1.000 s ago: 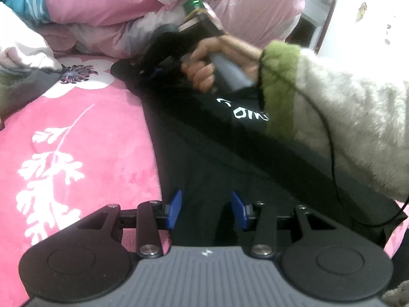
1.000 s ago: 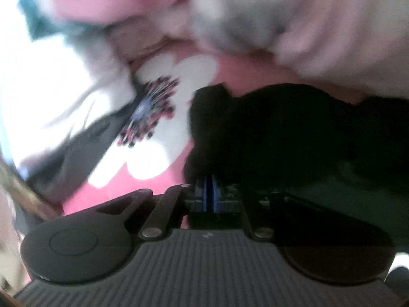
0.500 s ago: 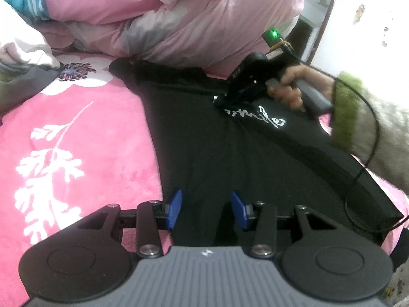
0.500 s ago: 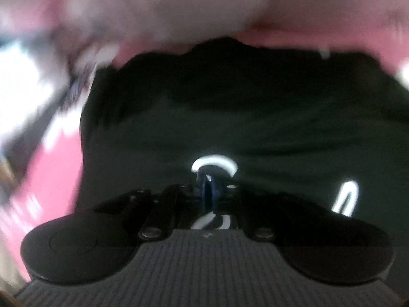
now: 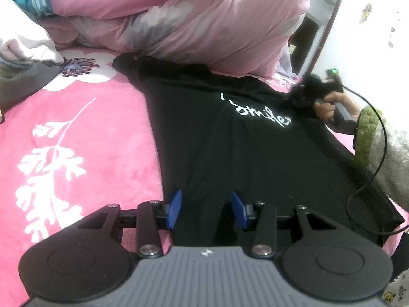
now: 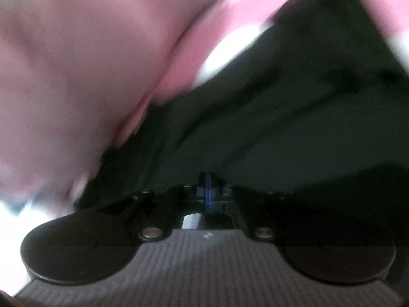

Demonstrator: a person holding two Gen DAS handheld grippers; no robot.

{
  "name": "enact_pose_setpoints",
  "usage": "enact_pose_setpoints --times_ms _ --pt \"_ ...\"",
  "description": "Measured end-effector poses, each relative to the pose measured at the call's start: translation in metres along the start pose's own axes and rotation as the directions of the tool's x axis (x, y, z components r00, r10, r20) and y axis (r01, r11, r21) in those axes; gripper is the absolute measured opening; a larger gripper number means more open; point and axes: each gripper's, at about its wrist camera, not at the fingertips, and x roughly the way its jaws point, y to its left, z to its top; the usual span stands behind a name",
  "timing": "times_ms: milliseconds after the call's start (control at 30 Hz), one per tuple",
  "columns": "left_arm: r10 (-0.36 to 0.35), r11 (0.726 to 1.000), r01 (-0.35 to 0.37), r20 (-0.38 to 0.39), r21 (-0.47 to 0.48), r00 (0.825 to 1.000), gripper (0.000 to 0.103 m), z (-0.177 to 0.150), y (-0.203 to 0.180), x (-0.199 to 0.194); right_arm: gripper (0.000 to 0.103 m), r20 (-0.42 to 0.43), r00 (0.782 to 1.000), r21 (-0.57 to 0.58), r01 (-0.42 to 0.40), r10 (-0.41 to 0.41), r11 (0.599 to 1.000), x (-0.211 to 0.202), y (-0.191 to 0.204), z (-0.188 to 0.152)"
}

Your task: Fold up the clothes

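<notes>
A black T-shirt [image 5: 230, 153] with white script lettering lies spread flat on a pink flowered blanket [image 5: 76, 140]. My left gripper [image 5: 205, 209] is open, and its blue pads straddle the shirt's near hem by the left corner. At the shirt's far right, a hand [image 5: 327, 107] holds my right gripper [image 5: 303, 93], with black cloth bunched at its tip. In the blurred right wrist view, the right gripper [image 6: 209, 192] has its pads pressed together, black shirt fabric [image 6: 306, 115] lies just ahead of them, and pink bedding sits above.
A heaped pink duvet [image 5: 204, 20] borders the shirt's far edge. Grey clothing [image 5: 23, 81] and a white cloth [image 5: 23, 43] lie at the far left. A fuzzy sleeve [image 5: 393, 158] and a black cable [image 5: 378, 153] cross the shirt's right side. A dark-framed doorway [image 5: 322, 25] stands behind.
The right gripper has swept from the shirt's far left corner across the chest to its far right side, staying shut. The lettering is now uncovered. The left gripper has not moved.
</notes>
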Motion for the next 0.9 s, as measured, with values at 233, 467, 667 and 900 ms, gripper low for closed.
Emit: enact_pose_setpoints --times_ms 233,467,667,900 --pt "0.004 1.0 -0.004 -0.018 0.002 1.0 0.045 0.004 -0.001 0.002 0.005 0.125 0.992 0.001 0.025 -0.025 1.0 -0.048 -0.03 0.01" --pt "0.016 1.0 -0.016 -0.037 -0.022 0.999 0.045 0.006 -0.002 0.003 0.006 -0.081 0.993 -0.249 -0.101 0.083 0.963 -0.007 0.041 -0.026" --pt "0.025 0.999 -0.026 -0.039 -0.02 0.999 0.045 0.007 -0.003 0.004 0.0 0.013 0.996 -0.02 -0.087 0.088 0.996 0.028 0.016 0.014" --pt "0.003 1.0 -0.004 -0.039 -0.013 0.999 0.046 0.007 -0.001 0.004 0.006 -0.015 0.987 -0.084 -0.159 0.159 0.984 -0.006 0.03 0.012"
